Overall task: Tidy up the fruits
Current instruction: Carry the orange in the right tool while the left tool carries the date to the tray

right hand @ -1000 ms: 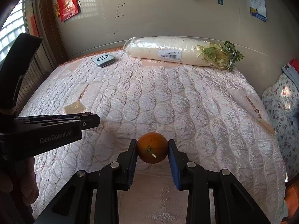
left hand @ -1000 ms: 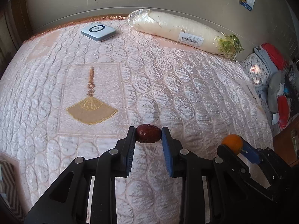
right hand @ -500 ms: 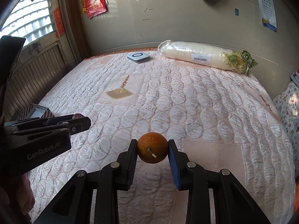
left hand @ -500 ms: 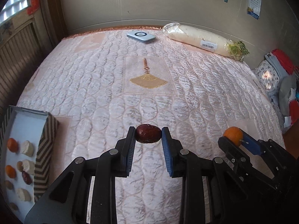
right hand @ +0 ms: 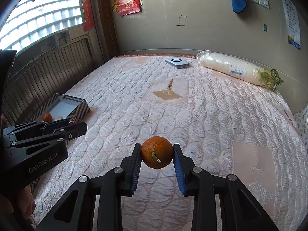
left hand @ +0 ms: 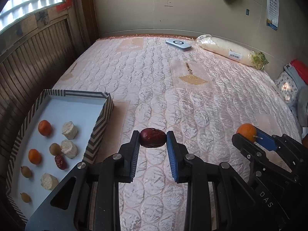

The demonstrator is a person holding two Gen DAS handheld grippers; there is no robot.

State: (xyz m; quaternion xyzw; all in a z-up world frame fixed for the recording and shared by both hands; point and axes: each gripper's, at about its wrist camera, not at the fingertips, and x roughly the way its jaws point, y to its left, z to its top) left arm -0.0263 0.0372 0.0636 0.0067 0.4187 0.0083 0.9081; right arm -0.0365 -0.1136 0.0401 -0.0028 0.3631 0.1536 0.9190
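Fruits gripped: red date [left hand: 153, 140] clamped in left gripper [left hand: 153, 141], orange [right hand: 156, 152] in right gripper [right hand: 156, 154]; striped box [left hand: 100, 123] contents seen fully from left wrist only.

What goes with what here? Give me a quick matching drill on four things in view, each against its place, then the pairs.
Things:
1. red date
2. orange
3. wrapped radish
4. striped box

Places:
A. lying by the far wall
B. clamped in the right gripper
C. at the bed's left edge, holding sorted fruit
D. clamped in the left gripper

Pairs: 1-D, 2-B, 3-A, 4-C
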